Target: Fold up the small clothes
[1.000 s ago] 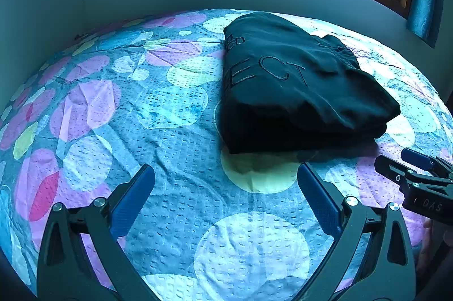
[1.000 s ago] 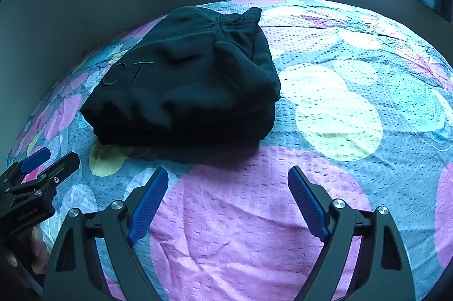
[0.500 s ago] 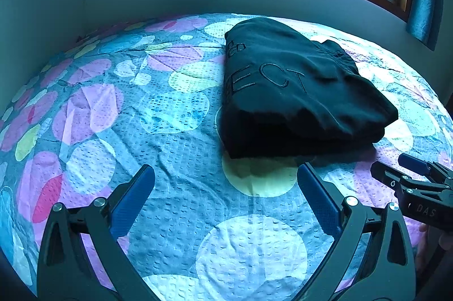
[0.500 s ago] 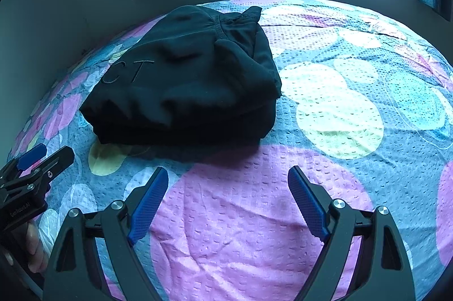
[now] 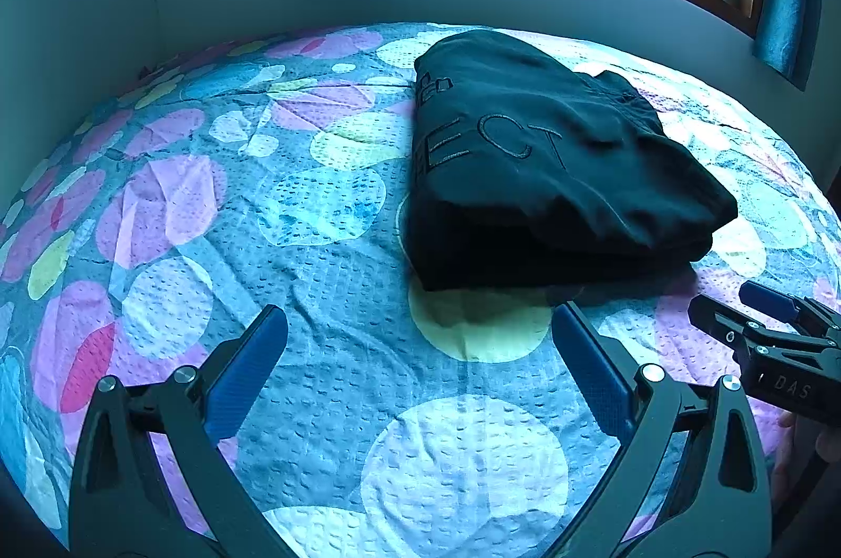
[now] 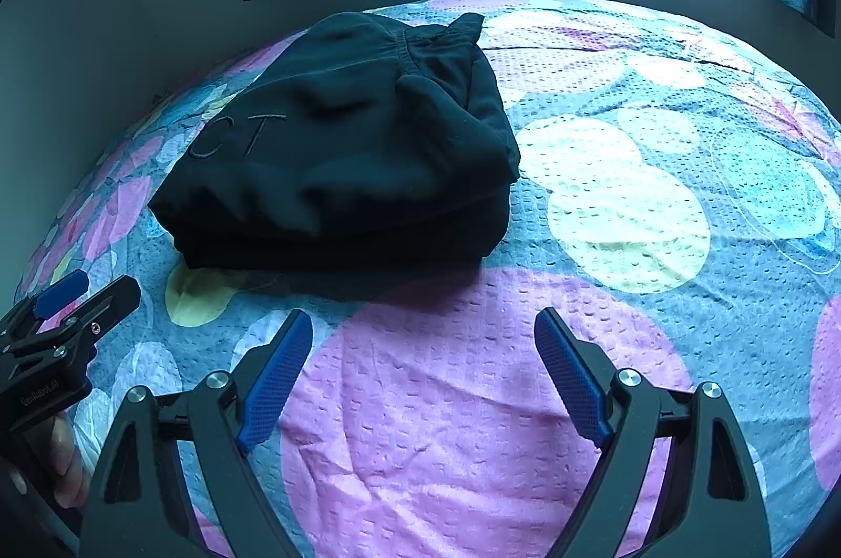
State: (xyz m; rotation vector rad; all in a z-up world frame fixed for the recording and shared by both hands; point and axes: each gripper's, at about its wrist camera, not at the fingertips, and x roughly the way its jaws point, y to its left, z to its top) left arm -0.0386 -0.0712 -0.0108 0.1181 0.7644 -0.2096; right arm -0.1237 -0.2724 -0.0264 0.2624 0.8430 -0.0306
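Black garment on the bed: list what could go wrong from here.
1. The black garment lies folded in thick, loose layers; a pinch at one edge may lift only the top layer and undo the fold.
2. The top layer is rumpled, so pressing may set creases.
3. The left gripper and right gripper, both open, could snag the puckered bedspread.
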